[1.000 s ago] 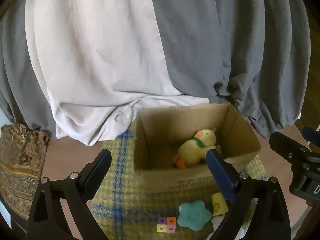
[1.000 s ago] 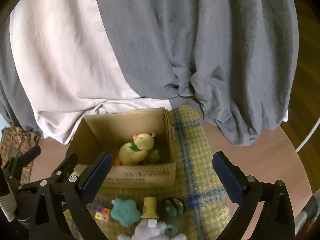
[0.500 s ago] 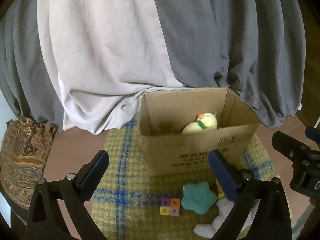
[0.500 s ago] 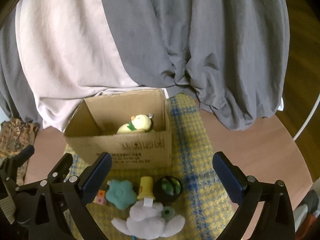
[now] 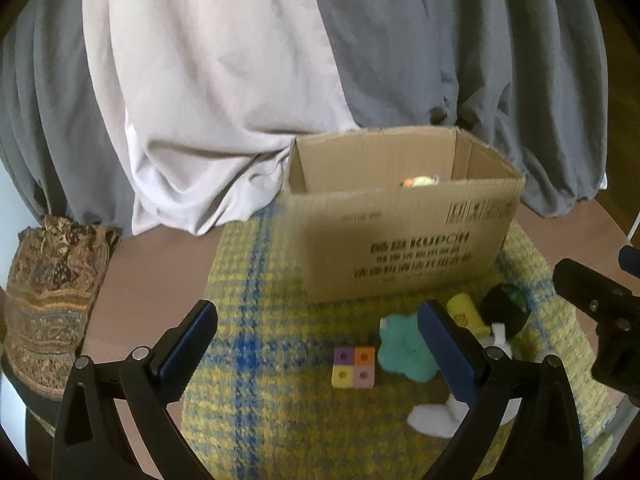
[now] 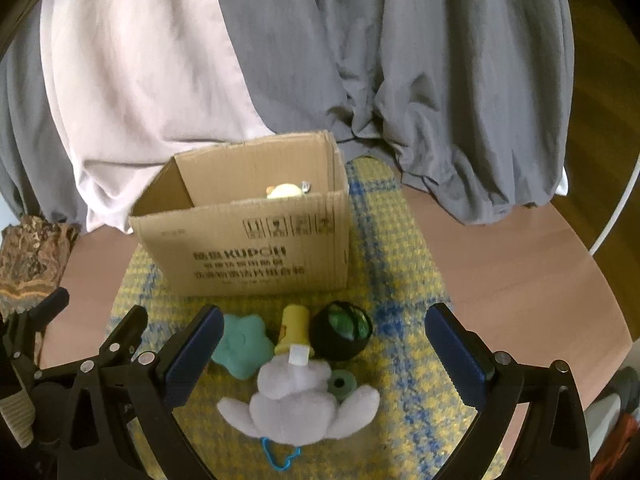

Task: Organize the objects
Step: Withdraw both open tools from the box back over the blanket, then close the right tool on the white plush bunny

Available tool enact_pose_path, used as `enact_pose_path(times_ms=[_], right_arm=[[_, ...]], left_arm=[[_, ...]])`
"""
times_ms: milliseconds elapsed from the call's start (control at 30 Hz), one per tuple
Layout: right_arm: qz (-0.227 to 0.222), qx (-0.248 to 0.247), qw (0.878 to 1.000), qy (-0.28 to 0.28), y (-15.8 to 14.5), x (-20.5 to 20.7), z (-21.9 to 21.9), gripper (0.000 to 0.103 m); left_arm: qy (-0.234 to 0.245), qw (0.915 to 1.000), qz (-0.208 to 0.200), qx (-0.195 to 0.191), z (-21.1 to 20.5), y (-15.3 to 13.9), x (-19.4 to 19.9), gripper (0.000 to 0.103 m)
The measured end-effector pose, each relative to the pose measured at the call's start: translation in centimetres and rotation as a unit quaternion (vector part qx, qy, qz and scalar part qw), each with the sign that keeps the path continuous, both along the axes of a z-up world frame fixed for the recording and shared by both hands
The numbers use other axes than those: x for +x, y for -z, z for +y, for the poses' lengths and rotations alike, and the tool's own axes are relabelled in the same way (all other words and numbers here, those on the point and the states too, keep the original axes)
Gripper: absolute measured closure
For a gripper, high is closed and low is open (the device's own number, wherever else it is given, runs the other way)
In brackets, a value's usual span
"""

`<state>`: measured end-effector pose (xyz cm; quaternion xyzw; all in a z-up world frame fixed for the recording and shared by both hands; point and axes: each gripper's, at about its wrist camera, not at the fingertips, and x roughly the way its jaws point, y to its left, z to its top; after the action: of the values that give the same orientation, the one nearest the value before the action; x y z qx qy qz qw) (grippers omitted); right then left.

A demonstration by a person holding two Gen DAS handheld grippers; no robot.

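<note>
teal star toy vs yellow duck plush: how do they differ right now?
The teal star toy lies on the plaid mat, outside the cardboard box; the yellow duck plush sits inside it. The star shows fully; only the duck's top clears the box wall. Neither is gripped.

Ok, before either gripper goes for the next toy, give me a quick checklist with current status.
1. Left gripper empty, jaws just opened wide: ok.
2. Right gripper open and empty: ok.
3. Cardboard box upright, top open: ok.
4. Room left in the box beside the yellow plush: cannot tell.
5. White plush lies between the right jaws: ok.
6. Coloured block clear of the teal star: ok.
</note>
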<state>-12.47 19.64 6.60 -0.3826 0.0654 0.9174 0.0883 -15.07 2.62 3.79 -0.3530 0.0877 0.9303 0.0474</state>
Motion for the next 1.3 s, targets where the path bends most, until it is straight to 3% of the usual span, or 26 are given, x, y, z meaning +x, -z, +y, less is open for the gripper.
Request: enact_pose_path(times_ms=[467, 1033, 1300], right_arm=[[-0.035, 0.008, 0.999, -0.007, 4.2, 0.9, -2.2, 0.002], [-0.087, 0.007, 0.996, -0.018, 9.4, -0.9, -3.7, 0.002], [-0.112, -0.022, 0.993, -0.023, 11.8, -1.9, -3.4, 0.002]], left_arm=[[-0.014, 0.9996, -0.025, 0.006, -2.0, 3.8, 1.4, 0.001], [-0.026, 0.9977, -0.061, -0.016, -3.2, 8.6, 0.6, 0.001], [-0.025, 0.9965, -0.074, -0.028, -3.1, 10.1, 0.4, 0.001]])
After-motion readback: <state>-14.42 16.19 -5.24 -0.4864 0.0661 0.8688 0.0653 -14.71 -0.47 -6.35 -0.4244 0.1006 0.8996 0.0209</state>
